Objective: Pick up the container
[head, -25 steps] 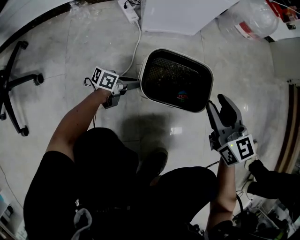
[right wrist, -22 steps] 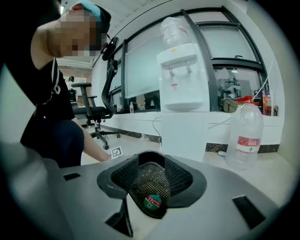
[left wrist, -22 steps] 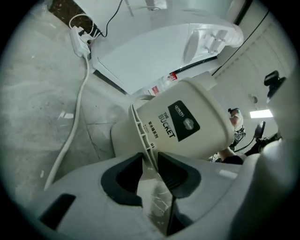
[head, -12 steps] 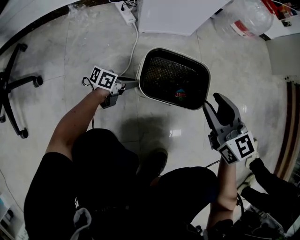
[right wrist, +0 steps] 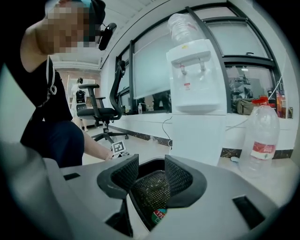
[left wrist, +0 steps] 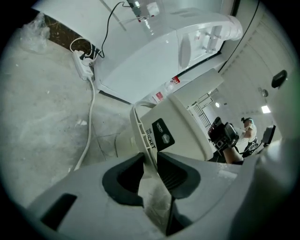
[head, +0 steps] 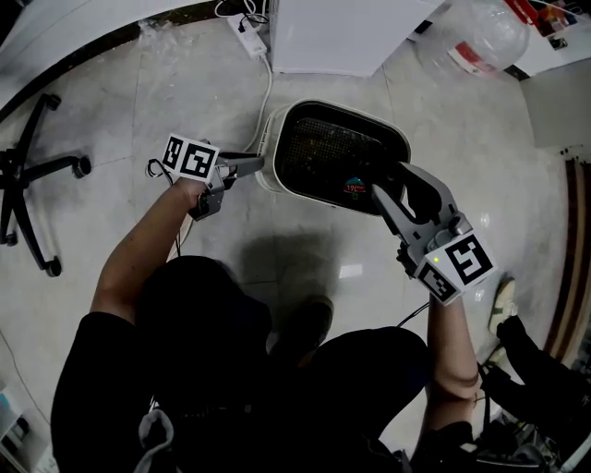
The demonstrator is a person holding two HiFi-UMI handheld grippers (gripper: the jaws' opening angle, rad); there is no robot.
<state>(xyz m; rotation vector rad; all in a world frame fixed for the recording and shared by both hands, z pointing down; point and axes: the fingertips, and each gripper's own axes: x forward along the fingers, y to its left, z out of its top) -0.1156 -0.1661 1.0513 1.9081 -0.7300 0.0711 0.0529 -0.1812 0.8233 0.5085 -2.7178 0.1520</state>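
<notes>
The container [head: 340, 105] is a white bucket with a dark mesh-patterned inside, and a small red-and-green item [head: 355, 187] lies in it. My left gripper [head: 257, 163] is shut on its left rim. Its jaws have just been closing, and in the left gripper view [left wrist: 151, 168] the thin rim is pinched between the pads below the container's white wall [left wrist: 187, 126]. My right gripper [head: 390, 180] stands open over the right rim. In the right gripper view [right wrist: 152, 176] the container's mesh inside [right wrist: 151, 192] shows between the spread fingers.
A white water dispenser [head: 351, 32] [right wrist: 197, 89] stands behind the container, with a large clear bottle [head: 480, 37] [right wrist: 262, 136] to its right. A power strip with cable [head: 251, 28] [left wrist: 84, 65] lies on the floor. An office chair base [head: 28, 175] is at the left.
My right gripper has swung left from beside the container to over its right rim. My left gripper and the rim it grips have shifted up and left in the picture.
</notes>
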